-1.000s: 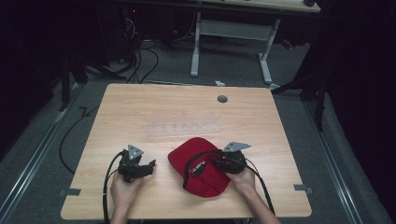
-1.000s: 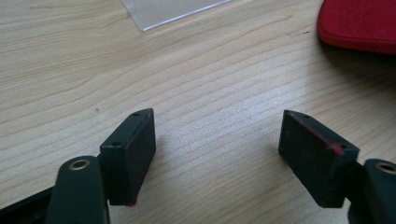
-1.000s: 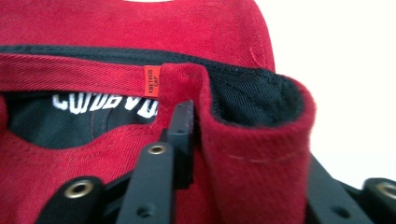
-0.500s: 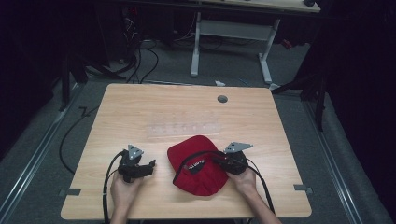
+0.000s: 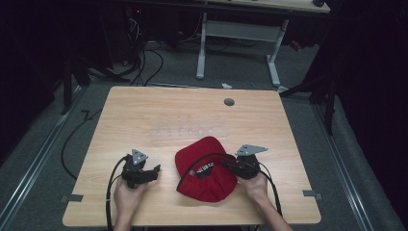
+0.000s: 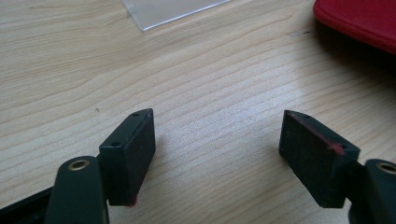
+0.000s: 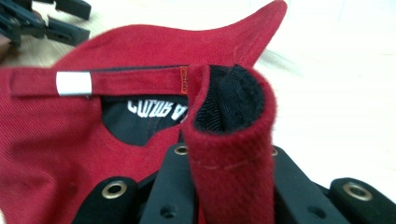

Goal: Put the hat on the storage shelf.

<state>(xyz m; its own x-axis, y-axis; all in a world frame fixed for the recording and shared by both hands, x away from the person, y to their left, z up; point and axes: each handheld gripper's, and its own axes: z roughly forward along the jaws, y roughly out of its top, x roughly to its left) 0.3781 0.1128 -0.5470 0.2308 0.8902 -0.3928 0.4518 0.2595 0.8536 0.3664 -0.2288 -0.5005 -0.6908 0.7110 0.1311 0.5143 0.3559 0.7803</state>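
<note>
From above, a red cap (image 5: 204,171) lies near the wooden table's (image 5: 192,115) front edge between both grippers; the left gripper (image 6: 219,154) gapes empty over bare wood, while the right gripper (image 7: 224,186) pinches the cap's rear edge (folded double).

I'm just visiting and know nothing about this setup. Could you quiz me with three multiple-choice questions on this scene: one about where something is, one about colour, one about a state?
1. The red fabric cap lies at which edge of the light wooden table?
A near, by the person
B far
C on the floor

2. The strap's small clip is:
A green
B silver
C blue

3. The left gripper is:
A shut on the cap
B open, holding nothing
C shut on a clear sheet

Answers: 1 A, the cap sits between the hands; 2 B, it shows silvery in the right gripper view; 3 B, bare wood shows between its fingers.
</note>
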